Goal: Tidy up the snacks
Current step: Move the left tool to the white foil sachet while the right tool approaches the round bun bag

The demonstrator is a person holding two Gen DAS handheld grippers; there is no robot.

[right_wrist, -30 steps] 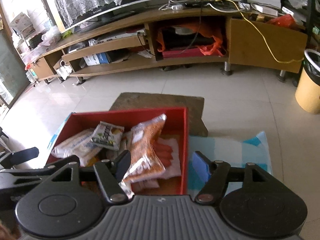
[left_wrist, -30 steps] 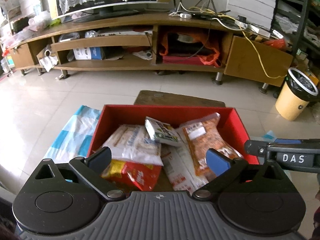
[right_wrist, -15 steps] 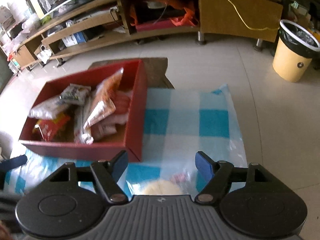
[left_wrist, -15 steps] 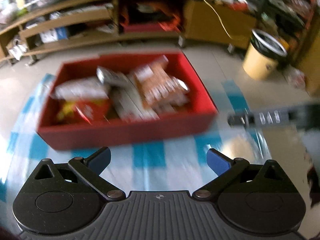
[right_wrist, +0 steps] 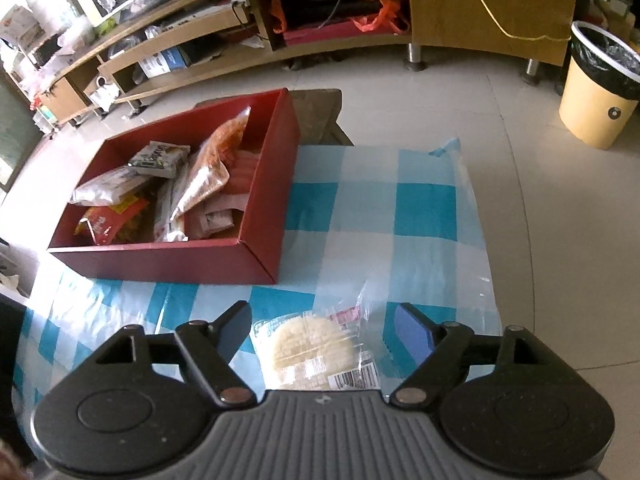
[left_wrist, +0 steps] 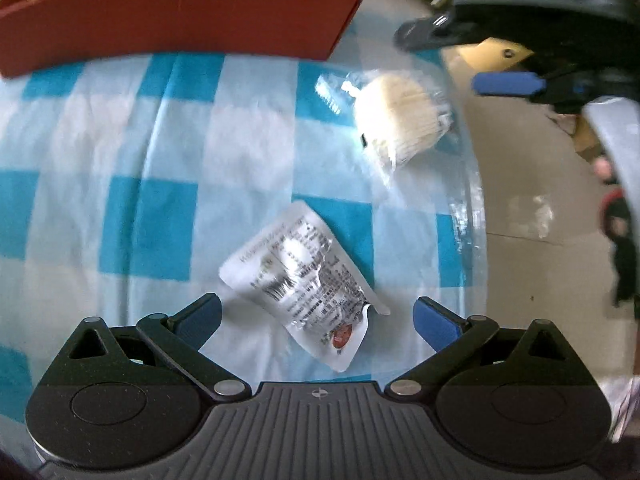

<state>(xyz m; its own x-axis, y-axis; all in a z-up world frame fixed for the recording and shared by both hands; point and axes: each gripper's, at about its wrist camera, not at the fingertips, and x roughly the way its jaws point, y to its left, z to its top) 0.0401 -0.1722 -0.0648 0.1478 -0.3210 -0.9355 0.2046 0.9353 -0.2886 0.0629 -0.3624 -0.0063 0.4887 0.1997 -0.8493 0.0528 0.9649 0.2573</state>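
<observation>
Pouch (left_wrist: pixel 305 285) between left claw (left_wrist: pixel 316 318) fingers | cake (right_wrist: pixel 312 350) between right claw (right_wrist: pixel 326 332)

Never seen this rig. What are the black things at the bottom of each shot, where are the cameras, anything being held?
No robot: a person holds two hand grippers, each with a fisheye camera looking along its fingers. The left gripper hangs open over a silver sachet on the checked cloth. The right gripper is open around a wrapped round rice cake; contact can't be judged. Neither holds anything. The red box already contains several snack packs.
</observation>
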